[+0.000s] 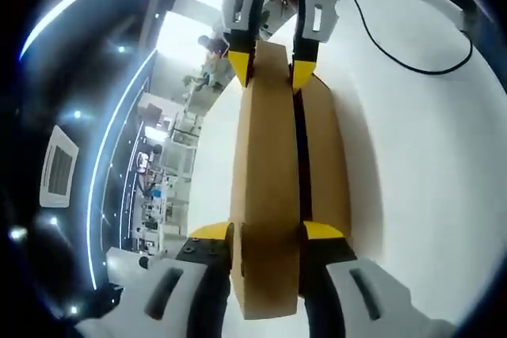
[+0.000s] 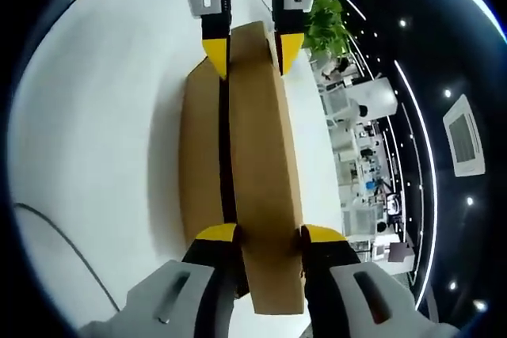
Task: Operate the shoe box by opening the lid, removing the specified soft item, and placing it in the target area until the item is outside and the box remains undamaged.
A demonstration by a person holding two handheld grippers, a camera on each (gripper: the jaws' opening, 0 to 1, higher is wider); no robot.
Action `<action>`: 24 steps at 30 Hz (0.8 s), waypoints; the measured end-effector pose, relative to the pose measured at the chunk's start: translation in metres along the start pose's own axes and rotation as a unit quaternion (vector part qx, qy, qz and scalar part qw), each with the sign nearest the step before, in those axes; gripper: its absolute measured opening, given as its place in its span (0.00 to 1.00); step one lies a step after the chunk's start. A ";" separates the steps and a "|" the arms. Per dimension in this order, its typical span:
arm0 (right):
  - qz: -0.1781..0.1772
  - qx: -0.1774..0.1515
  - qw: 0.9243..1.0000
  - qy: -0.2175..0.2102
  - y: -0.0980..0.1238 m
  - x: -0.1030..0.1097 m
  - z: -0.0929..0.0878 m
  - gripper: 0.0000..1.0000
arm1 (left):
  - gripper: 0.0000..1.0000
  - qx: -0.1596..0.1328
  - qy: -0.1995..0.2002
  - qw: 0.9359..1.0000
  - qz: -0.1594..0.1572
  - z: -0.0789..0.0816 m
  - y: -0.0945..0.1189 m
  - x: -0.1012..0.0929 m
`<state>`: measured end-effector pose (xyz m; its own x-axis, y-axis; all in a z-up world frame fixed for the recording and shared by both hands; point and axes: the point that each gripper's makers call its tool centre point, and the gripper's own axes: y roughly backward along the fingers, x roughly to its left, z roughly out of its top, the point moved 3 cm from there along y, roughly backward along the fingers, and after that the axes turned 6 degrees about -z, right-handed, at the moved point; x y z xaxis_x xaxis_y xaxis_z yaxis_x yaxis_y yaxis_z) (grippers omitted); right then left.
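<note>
Currently lifting brown cardboard lid [image 1: 265,195] off shoe box base [image 1: 326,156] on white desk [image 1: 428,164]; left tongs [image 1: 267,235], right tongs [image 2: 268,237] clamped on opposite lid ends. Soft item unseen, removal pending.

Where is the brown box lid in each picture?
Left gripper view: the box lid runs up the middle, from the left hand-held gripper at the bottom to the right hand-held gripper at the top.
Right gripper view: the box lid again runs up the middle, between the right hand-held gripper below and the left hand-held gripper above.
Shared landmark: the white table.
</note>
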<state>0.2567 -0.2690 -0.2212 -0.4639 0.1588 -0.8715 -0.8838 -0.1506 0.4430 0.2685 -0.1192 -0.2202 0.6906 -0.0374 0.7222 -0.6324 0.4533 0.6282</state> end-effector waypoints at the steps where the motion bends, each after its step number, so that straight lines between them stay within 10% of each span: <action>1: 0.000 0.000 1.000 -0.005 0.000 -0.002 0.000 0.30 | 0.33 -0.001 0.001 1.000 0.001 0.000 0.000 0.002; 24: -0.008 -0.023 1.000 0.014 -0.008 -0.029 0.004 0.31 | 0.32 -0.008 0.008 1.000 0.025 -0.010 0.003 0.029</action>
<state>0.2771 -0.2685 -0.1989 -0.4465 0.1336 -0.8848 -0.8873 -0.1938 0.4185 0.2899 -0.1095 -0.2005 0.6635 0.0003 0.7482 -0.6608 0.4693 0.5858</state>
